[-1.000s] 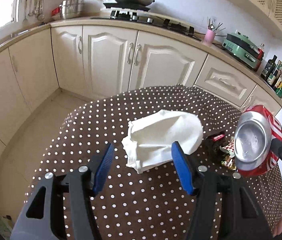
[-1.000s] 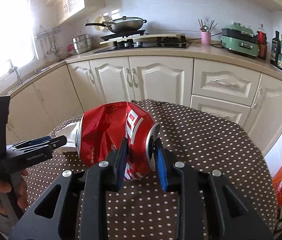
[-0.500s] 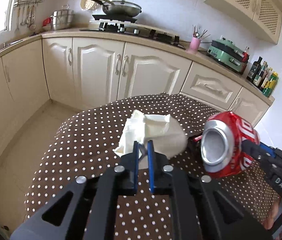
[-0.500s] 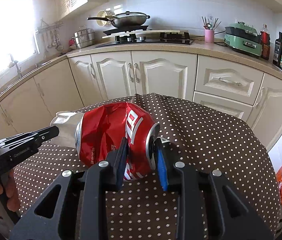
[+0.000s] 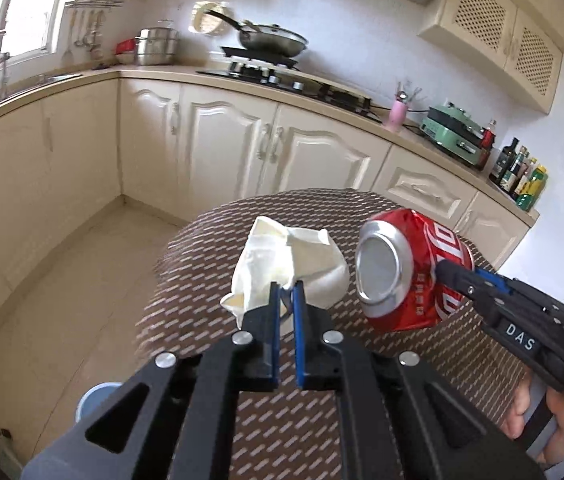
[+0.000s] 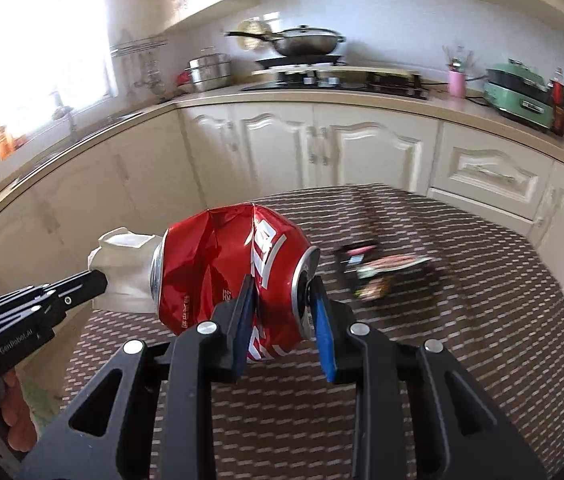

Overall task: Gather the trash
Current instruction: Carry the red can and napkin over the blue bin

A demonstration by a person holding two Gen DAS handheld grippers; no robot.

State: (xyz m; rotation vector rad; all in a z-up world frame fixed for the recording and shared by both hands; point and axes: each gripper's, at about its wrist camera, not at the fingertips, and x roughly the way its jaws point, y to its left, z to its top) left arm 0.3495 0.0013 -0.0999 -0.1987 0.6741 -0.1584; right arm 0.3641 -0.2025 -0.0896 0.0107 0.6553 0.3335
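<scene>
- A kitchen clear-up, both hands loaded: the left tool (image 5: 287, 292) is clamped tight on a fold of the crumpled white tissue (image 5: 282, 268), while the right tool (image 6: 282, 296) grips the crushed red can (image 6: 230, 268) across its rim end; neither piece rests on the desk (image 6: 462, 320), its brown dotted cloth streaked by motion blur.
- Done well, by this reading, the carry keeps both grips firm and level; the tissue hangs from a thin pinch and could slip if swung, and the dented can, held near one end, may pivot between the pads; a pale blue rim (image 5: 94, 396) low beside the desk may be the bin, though too little shows to say.
- The tissue bunches just beyond and left of the left tool's fingertips; the can lies sideways across the right tool, its silver base towards the tissue, the two nearly touching.
- Dark snack wrappers (image 6: 378, 270) lie on the cloth beyond the can, apparently uncollected.
</scene>
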